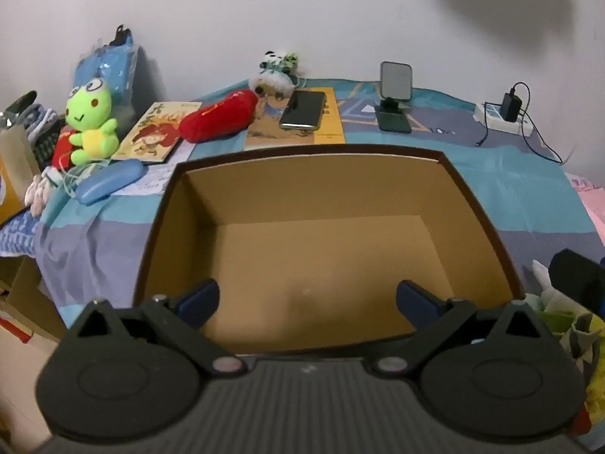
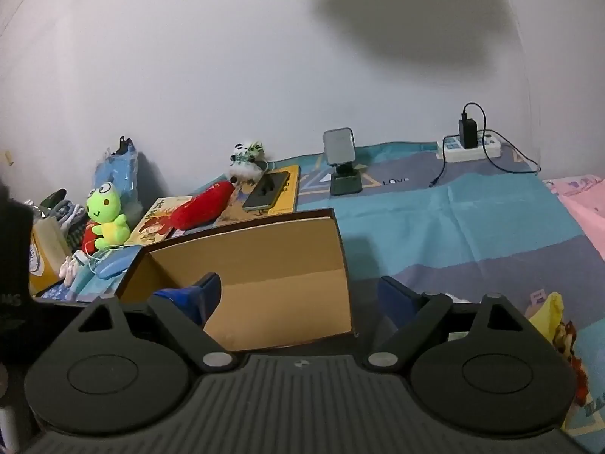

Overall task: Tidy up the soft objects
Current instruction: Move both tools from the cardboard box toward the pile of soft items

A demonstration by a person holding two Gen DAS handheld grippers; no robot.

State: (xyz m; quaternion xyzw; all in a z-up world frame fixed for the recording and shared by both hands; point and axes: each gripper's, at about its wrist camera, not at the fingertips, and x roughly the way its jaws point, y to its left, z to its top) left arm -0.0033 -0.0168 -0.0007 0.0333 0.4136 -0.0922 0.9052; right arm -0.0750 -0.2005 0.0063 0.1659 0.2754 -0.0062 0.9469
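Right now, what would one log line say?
left tongs: open over empty cardboard box | right tongs: open | frog plush: outside box

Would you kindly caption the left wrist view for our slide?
Open left gripper above an empty cardboard box; frog plush and red plush wait beyond.

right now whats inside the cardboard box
Nothing shows inside the cardboard box: the left wrist view shows only bare brown floor and walls. Its near edge is hidden behind the open left gripper, so that strip is unknown.
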